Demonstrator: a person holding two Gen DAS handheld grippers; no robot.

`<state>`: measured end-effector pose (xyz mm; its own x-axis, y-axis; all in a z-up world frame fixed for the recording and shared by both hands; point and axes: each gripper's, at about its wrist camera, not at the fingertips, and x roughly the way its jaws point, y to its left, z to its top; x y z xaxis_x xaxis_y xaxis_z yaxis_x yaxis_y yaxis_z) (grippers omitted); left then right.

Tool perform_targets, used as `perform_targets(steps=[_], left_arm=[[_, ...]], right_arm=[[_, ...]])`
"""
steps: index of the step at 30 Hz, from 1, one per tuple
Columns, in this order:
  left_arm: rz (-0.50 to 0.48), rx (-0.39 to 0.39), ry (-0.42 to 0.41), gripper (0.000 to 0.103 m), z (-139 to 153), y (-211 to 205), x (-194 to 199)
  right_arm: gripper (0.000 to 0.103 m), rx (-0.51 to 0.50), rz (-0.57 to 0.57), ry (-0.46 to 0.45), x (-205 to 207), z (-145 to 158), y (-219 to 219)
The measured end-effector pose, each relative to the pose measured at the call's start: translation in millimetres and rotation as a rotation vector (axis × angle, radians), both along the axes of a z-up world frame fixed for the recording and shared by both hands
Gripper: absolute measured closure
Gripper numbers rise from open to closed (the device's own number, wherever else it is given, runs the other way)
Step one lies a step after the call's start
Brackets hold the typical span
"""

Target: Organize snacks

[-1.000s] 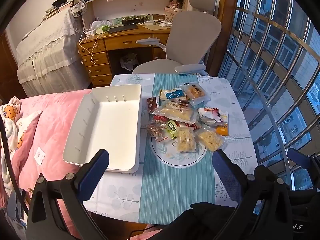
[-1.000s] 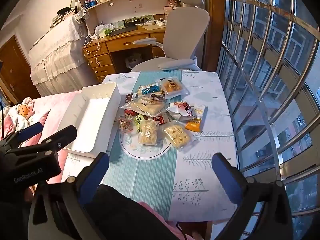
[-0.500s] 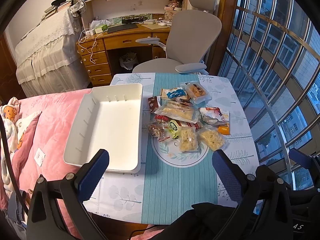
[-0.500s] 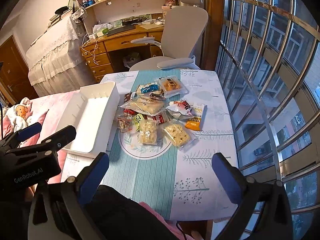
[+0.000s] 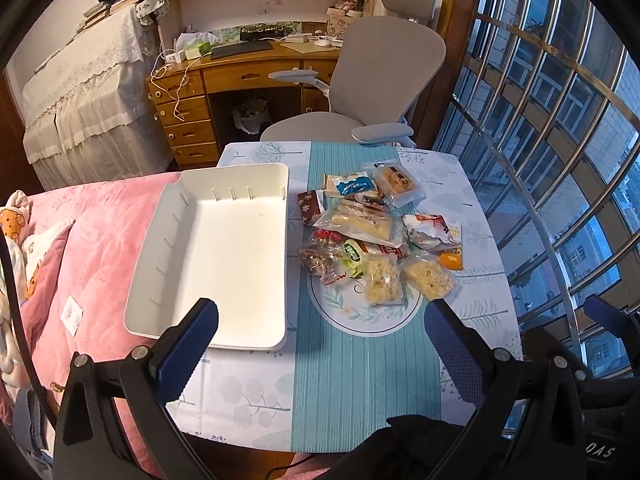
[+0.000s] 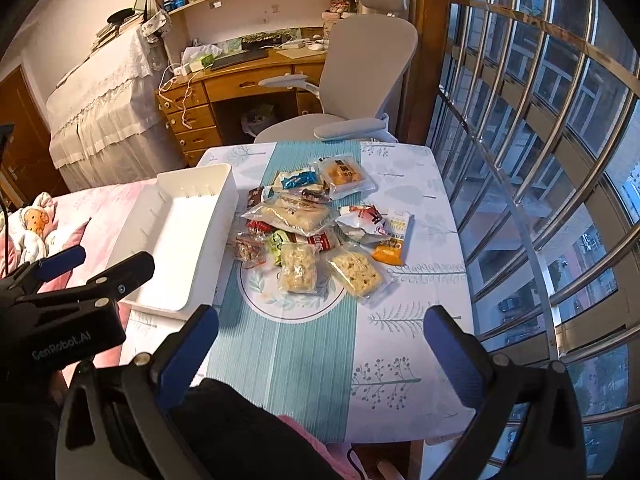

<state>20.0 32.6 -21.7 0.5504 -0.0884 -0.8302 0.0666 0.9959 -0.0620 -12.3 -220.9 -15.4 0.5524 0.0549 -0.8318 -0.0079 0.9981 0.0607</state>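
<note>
A pile of wrapped snacks [image 5: 372, 232] lies on the table's teal runner, also seen in the right wrist view [image 6: 316, 224]. Two clear packs of rice crisp [image 5: 383, 280] lie nearest me. An empty white tray [image 5: 216, 256] sits to the pile's left, also in the right wrist view [image 6: 176, 240]. My left gripper [image 5: 320, 336] is open and empty above the table's near side. My right gripper [image 6: 320, 340] is open and empty, held above the near edge. The left gripper's body shows in the right wrist view [image 6: 72, 300].
A small table with a leaf-print cloth [image 5: 248, 392] stands between a pink bed [image 5: 92, 240] on the left and a barred window [image 5: 560, 160] on the right. A grey office chair [image 5: 380, 80] and a wooden desk [image 5: 240, 76] stand behind the table.
Both grippers have drifted slightly forward toward the table. Both stay open and nothing on the table has moved.
</note>
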Motion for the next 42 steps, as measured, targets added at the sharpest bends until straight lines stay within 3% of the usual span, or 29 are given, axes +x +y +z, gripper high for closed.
perform_targets(steps=[5, 15, 22, 30, 42], left_arm=[[-0.008, -0.010, 0.009, 0.001, -0.1, 9.5, 11.4], [-0.031, 0.001, 0.056, 0.001, -12.7, 11.7, 33.3], [-0.043, 0.041, 0.102, 0.001, -27.0, 0.2, 51.0], [-0.034, 0.066, 0.191, 0.001, -47.8, -23.7, 84.9], [0.031, -0.070, 0.332, 0.001, -94.8, -53.6, 158.6]], right_arm=[[0.000, 0.000, -0.026, -0.030, 3.7, 4.0, 7.5], [0.000, -0.092, -0.044, -0.055, 8.3, 0.6, 21.2], [0.000, -0.146, 0.042, -0.065, 15.2, -11.7, 24.7], [0.000, -0.132, 0.105, -0.020, 42.0, -39.3, 5.9], [0.000, -0.163, 0.244, 0.007, 82.5, -99.1, -22.5]])
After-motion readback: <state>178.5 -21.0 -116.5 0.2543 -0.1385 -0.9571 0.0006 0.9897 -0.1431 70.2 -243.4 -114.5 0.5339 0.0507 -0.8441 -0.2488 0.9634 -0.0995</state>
